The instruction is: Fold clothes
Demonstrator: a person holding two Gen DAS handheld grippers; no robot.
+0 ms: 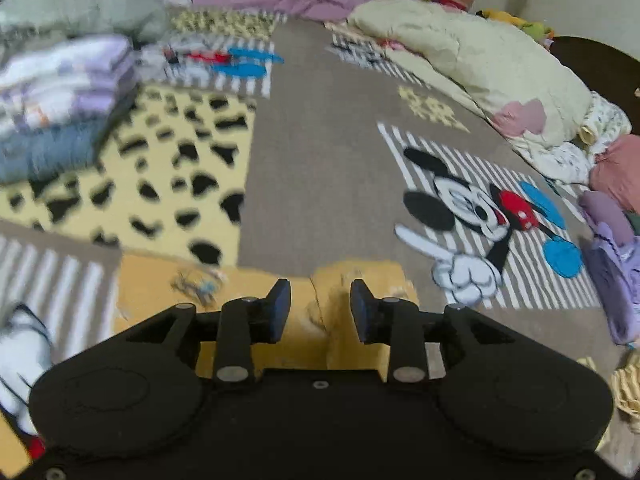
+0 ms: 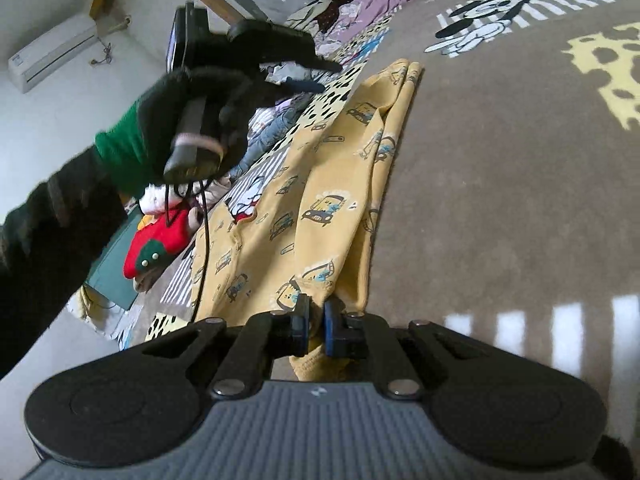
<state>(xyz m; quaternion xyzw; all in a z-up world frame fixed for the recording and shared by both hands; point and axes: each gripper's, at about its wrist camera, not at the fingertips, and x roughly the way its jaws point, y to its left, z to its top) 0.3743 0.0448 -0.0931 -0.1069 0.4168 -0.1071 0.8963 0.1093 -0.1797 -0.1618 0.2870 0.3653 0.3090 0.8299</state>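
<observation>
The yellow garment (image 2: 320,208), printed with small cartoon cars, lies folded lengthwise on the brown cartoon-patterned carpet (image 2: 500,200). The right gripper (image 2: 316,322) pinches its near edge between closed pads. The left gripper (image 1: 320,308) hovers over the cloth's other end, jaws apart, clasping nothing. Folded clothes (image 1: 60,112) are stacked nearby.

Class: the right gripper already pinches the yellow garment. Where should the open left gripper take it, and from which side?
The left gripper should take the yellow garment at its far folded end, coming from above: the cloth lies flat there, and the right gripper pinches the near end.
</observation>
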